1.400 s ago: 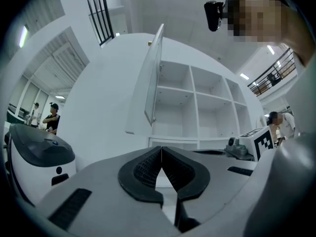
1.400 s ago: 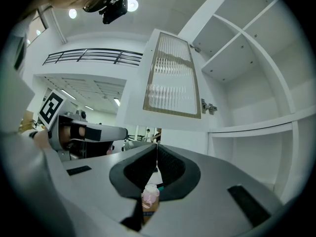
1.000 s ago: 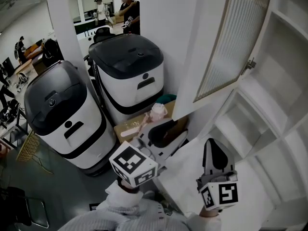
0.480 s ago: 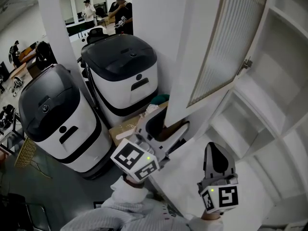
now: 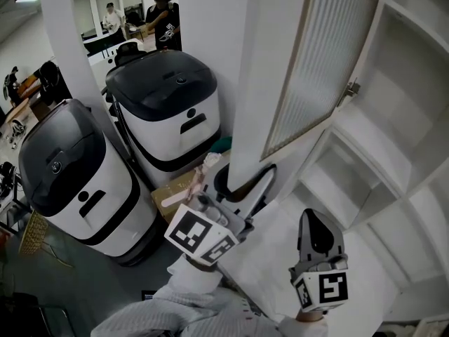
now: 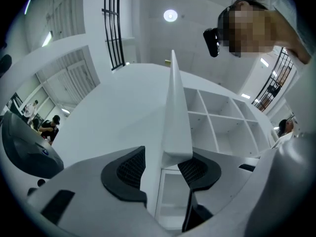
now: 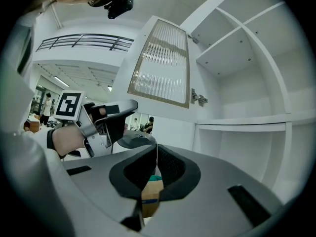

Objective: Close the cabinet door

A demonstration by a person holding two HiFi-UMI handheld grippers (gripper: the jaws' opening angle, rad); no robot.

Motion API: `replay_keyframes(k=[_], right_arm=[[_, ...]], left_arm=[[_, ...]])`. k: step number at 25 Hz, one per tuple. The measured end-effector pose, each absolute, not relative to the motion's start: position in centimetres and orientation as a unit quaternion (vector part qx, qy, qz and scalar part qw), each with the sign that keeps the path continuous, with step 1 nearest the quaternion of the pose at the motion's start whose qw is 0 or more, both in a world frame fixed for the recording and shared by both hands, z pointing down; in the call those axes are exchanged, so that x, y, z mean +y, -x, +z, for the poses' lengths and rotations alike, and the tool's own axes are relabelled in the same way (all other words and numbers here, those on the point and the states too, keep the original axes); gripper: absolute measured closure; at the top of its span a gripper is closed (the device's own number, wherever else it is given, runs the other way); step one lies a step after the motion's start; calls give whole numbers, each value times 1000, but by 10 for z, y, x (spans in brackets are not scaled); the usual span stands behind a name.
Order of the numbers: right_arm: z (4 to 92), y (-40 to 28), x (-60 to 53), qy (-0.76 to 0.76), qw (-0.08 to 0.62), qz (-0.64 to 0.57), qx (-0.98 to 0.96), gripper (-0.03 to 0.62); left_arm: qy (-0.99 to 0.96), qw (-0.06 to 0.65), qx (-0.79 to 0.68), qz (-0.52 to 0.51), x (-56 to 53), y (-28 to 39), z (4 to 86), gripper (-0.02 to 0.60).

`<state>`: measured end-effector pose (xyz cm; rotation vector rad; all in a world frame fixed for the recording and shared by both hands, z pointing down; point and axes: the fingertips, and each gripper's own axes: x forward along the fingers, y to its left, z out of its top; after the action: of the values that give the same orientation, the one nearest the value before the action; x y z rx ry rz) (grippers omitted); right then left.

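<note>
Two tongs: one is held in each hand, both below the open cabinet door (image 5: 319, 58).
Left tongs (image 6: 162, 168): spread. The door's lower free corner is set between the pads (image 6: 193, 171); the pad on the cabinet side is touched by it, and a gap is seen at the other pad.
Right tongs (image 7: 156, 168): pressed together, nothing pinched. They are held to the right of the left tongs, pointed up and apart from the door.
Cabinet door: swung wide open, with a ribbed glass panel in a white frame. It rises above the left tongs, and its hinge (image 5: 349, 88) is on the side toward the right tongs.
Cabinet (image 5: 403, 128): white open shelves, seen beyond and to the right of the right tongs.
Bins (image 5: 165, 111): two white units with black lids, set side by side to the left of the left tongs.
Cardboard box (image 5: 175, 188): on the floor just left of the left tongs, against the nearer bin.
People (image 5: 163, 20): seen standing far beyond the bins.
</note>
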<state>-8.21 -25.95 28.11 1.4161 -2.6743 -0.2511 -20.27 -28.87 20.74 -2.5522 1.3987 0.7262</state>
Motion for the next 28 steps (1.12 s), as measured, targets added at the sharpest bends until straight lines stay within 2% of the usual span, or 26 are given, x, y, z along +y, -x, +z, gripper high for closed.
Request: replay_keyframes(k=[7, 28], right_arm=[[284, 80, -263, -474, 55, -79, -875, 580], [315, 79, -238, -540, 80, -32, -837, 580]], left_arm=[[852, 96, 457, 235, -283, 194, 201, 495], [872, 99, 431, 209, -280, 188, 199, 503]])
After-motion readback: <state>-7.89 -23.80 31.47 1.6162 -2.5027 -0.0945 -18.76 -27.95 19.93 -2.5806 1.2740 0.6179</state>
